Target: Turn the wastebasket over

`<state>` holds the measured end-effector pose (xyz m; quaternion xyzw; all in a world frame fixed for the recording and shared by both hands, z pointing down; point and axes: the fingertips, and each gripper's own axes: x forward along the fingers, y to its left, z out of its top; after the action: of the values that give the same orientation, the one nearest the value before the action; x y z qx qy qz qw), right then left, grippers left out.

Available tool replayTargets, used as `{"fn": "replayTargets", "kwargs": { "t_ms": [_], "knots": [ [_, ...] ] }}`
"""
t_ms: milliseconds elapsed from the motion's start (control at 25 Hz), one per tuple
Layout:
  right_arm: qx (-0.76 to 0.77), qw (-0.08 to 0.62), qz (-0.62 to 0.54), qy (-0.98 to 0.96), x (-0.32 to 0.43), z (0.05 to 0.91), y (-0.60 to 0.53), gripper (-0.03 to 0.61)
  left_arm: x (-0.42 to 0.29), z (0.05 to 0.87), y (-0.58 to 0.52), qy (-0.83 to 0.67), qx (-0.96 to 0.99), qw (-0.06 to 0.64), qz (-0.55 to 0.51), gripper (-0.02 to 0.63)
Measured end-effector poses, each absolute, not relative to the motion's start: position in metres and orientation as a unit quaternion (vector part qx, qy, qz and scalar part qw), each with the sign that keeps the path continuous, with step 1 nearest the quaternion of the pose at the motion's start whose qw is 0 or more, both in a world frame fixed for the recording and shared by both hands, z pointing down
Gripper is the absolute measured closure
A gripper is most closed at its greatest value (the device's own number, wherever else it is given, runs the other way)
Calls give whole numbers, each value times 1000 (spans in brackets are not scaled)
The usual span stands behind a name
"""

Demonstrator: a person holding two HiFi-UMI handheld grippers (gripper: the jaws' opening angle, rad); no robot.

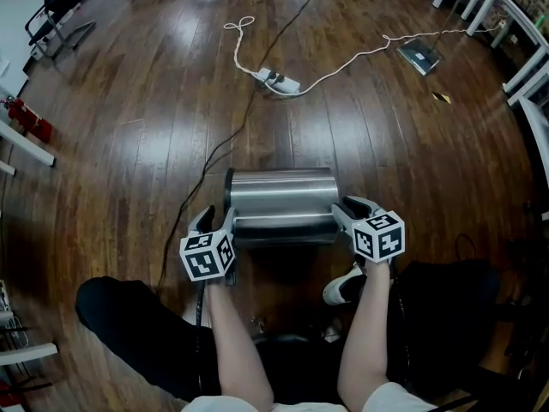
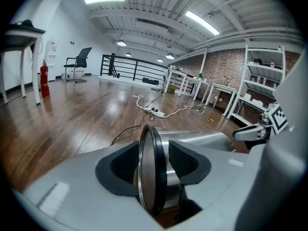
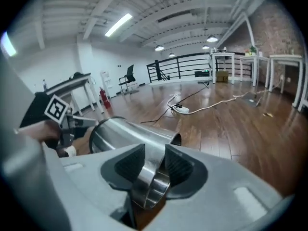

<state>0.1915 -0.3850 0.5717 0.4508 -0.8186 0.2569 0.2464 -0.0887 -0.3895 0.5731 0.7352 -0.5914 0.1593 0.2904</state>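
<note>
Nearest to the camera, two bare forearms reach forward over dark trousers and a white shoe (image 1: 346,286). Each hand carries a gripper with a marker cube.

The left gripper (image 1: 214,221) is at the left end of the wastebasket (image 1: 281,197). Its own view shows the black-rimmed end standing upright between the jaws, with one pad on the outer face and the other against the steel wall. The jaws are closed on that rim.

The right gripper (image 1: 347,211) is at the opposite end. Its own view shows the pads pinching the bare steel rim of the open mouth, one inside and one outside.

The wastebasket is a polished steel cylinder lying on its side on the dark wooden floor (image 1: 129,144), directly in front of the person. Its length runs left to right between the two grippers.

Beyond it, a black cable (image 1: 232,140) trails across the boards. Farther out is a white power strip (image 1: 279,81), with a white cord (image 1: 360,57) leading towards a flat dark item (image 1: 419,56). At the far left are a red fire extinguisher (image 1: 30,118) and an office chair (image 1: 60,7).
</note>
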Motion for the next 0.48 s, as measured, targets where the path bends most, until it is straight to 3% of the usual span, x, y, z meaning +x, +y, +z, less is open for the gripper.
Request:
{"fn": "replayTargets", "kwargs": {
  "t_ms": [240, 480],
  "knots": [
    [456, 201, 307, -811, 193, 571, -385, 466, -76, 581, -390, -576, 738, 323, 138, 446],
    [454, 254, 316, -794, 195, 597, -376, 475, -77, 582, -390, -559, 740, 357, 110, 489]
  ]
}}
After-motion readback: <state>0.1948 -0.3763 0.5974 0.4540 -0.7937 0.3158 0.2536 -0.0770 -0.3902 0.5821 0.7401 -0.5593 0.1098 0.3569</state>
